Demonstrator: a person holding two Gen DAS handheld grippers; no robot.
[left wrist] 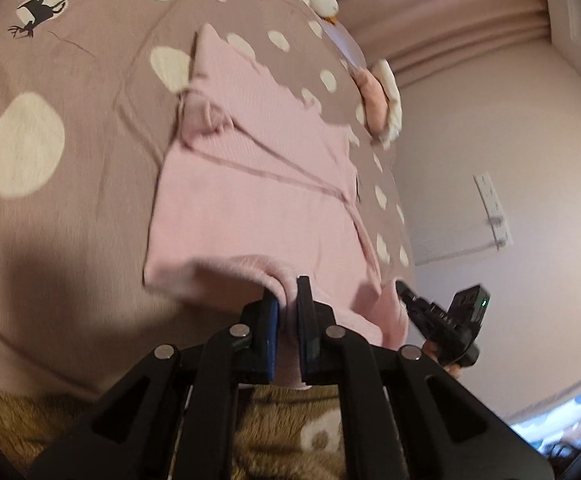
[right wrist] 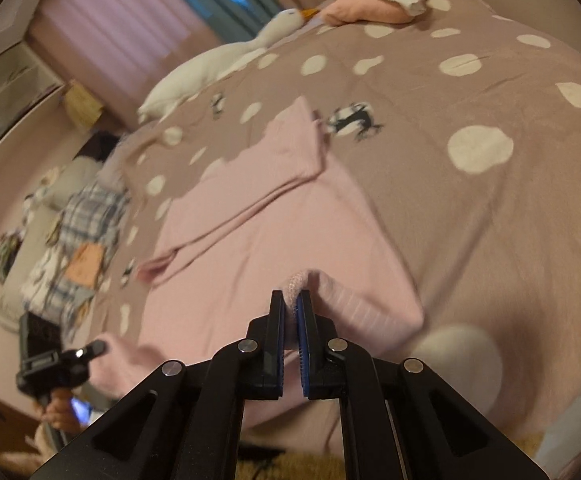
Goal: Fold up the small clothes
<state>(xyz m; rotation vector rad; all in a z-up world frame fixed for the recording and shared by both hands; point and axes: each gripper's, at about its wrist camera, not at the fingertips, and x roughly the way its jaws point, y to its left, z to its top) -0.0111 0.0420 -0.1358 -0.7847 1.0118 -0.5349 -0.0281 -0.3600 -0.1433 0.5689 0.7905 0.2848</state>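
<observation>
The pink knit garment (left wrist: 250,184) lies spread on the spotted mauve bedcover (left wrist: 70,168), its sleeves already crossed in over the body, so what remains is to bring the near hem over toward the far end. That is why both tools sit along the near edge: the left gripper (left wrist: 287,300) has its 2 blue-padded fingers (left wrist: 273,312) pressed nearly together on a pinch of the hem, and the right gripper (right wrist: 291,308) has its jaws likewise closed to a thin gap, with a nub of the ribbed edge bulging out above them. Holding the hem at 2 points well apart keeps the edge straight and taut, so the fabric should fold as a flat panel rather than bunching in the middle. The cloth between the 2 pinches is raised into a soft roll off the cover, which suggests the lift is underway. A white goose plush (right wrist: 226,60) and a pile of folded pieces (right wrist: 370,0) sit at the far side of the bed, well clear of the fold's landing area.
</observation>
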